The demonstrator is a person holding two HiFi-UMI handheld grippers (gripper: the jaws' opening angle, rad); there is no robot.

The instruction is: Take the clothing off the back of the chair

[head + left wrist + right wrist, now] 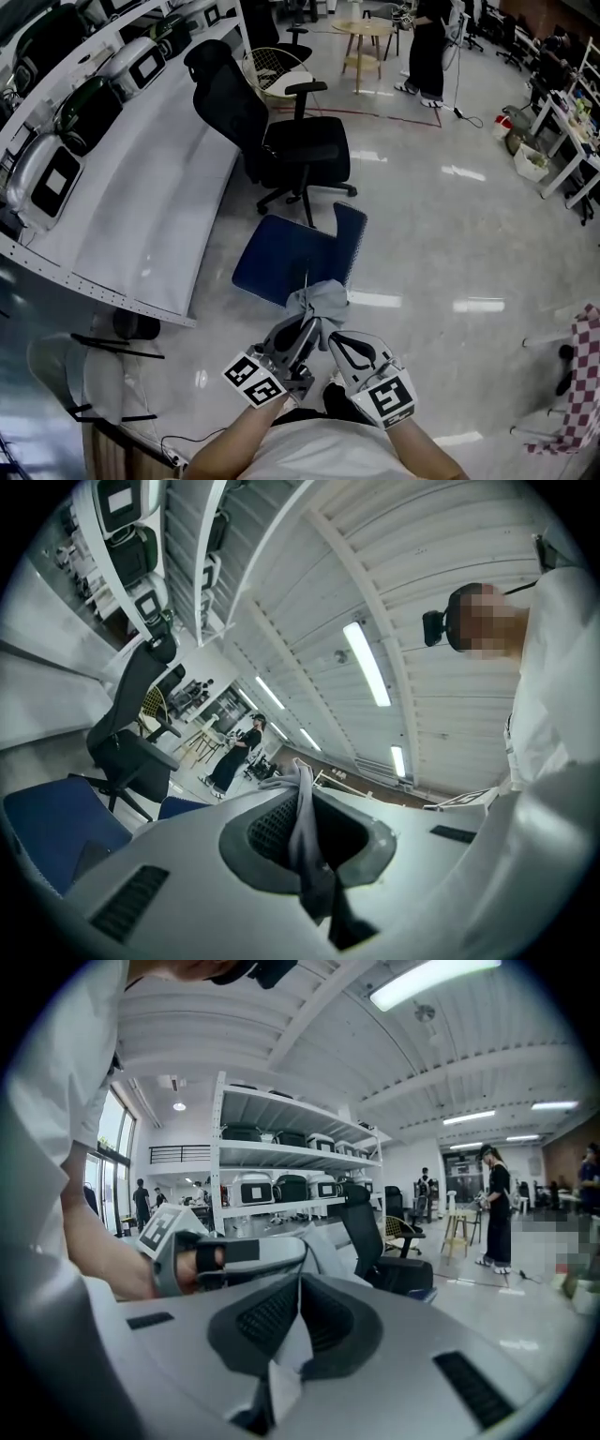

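Glossy pale floor (450, 244) spreads out under you, and the blue chair (286, 258) just beyond your hands is the thing to steer by. Left of the blue chair runs a long white shelf unit (141, 197), and behind the chair, further from you, stands a black office chair (281, 141). The grey clothing (321, 300) is not draped on the blue chair's back. It is bunched at the chair's near edge, on your side of it, gathered between your two claws. From the head view I can't tell whether its lower fold brushes the seat edge or hangs free of it. I'd judge the main part done, since the backrest on the chair's far right side shows bare blue. What's left is to draw the cloth fully clear of the chair and put it wherever it belongs. Your left claw (305, 325), at the near left of the chair, has its jaws pressed together with a grey fold pinched between the pads, the cloth trailing out ahead of them. Your right claw (331, 337), just beside it at the chair's near right, is likewise closed, with a paler strip of the same clothing caught between its jaws. Both tips sit close together on the one bundle.
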